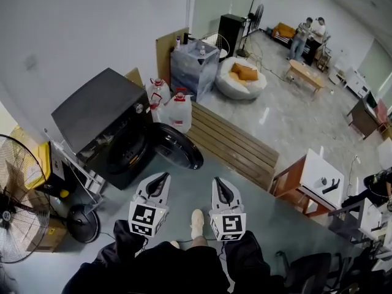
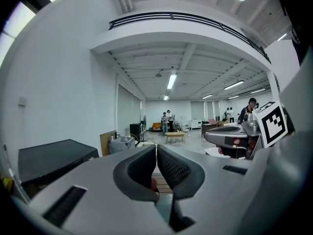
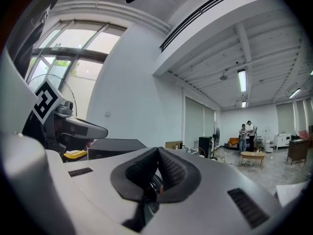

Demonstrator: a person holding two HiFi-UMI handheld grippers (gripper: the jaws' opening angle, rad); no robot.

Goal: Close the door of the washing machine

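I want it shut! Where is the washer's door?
In the head view, left of centre: the door hangs open right of the washer, just below the water jugs.

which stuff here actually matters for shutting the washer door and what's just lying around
For the job: washing machine; its open door; left gripper and right gripper, both with jaws shut on nothing.

Just lying about: floor fan; water jugs; slatted wooden platform; round cushioned seat.

Floor fan [image 1: 15,198], water jugs [image 1: 179,113], perhaps a beanbag [image 1: 235,88].
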